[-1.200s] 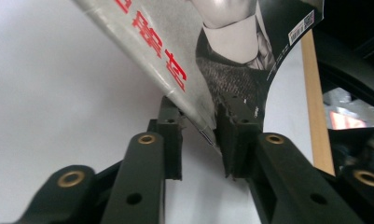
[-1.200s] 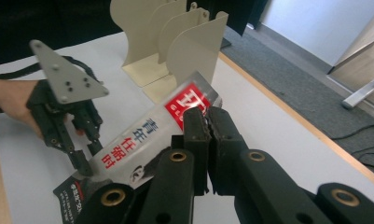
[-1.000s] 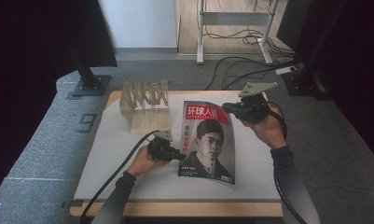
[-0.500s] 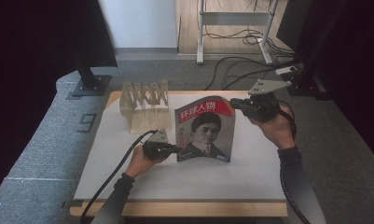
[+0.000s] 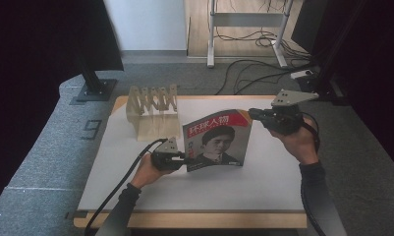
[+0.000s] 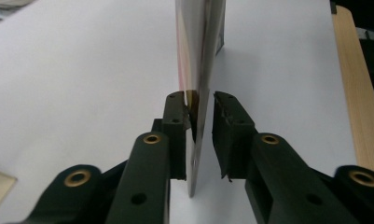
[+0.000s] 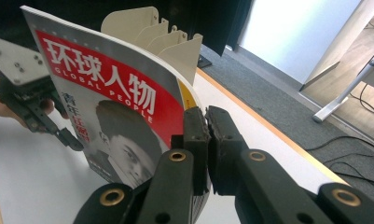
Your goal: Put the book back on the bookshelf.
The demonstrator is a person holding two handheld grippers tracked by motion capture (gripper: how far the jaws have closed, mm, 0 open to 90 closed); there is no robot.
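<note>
A magazine [image 5: 216,140] with a red title band and a portrait cover stands upright on its lower edge on the white tabletop [image 5: 263,182]. My right gripper [image 5: 251,114] is shut on its top right corner, and the right gripper view shows the jaws [image 7: 206,114] pinched on the cover [image 7: 114,107]. My left gripper [image 5: 187,160] is at the magazine's lower left edge. Its jaws have just been opening. In the left gripper view the magazine's edge [image 6: 201,46] stands between them [image 6: 199,100], with a gap beside one pad.
A wooden slotted rack [image 5: 153,105] stands at the back left of the table, behind the magazine. Cables and stand legs lie on the floor beyond the table's far edge. Grey carpet surrounds the table.
The magazine has risen from lying tilted on the table to standing upright. My right gripper lifted its top corner up and rightwards. The left hand stayed at the lower left edge.
</note>
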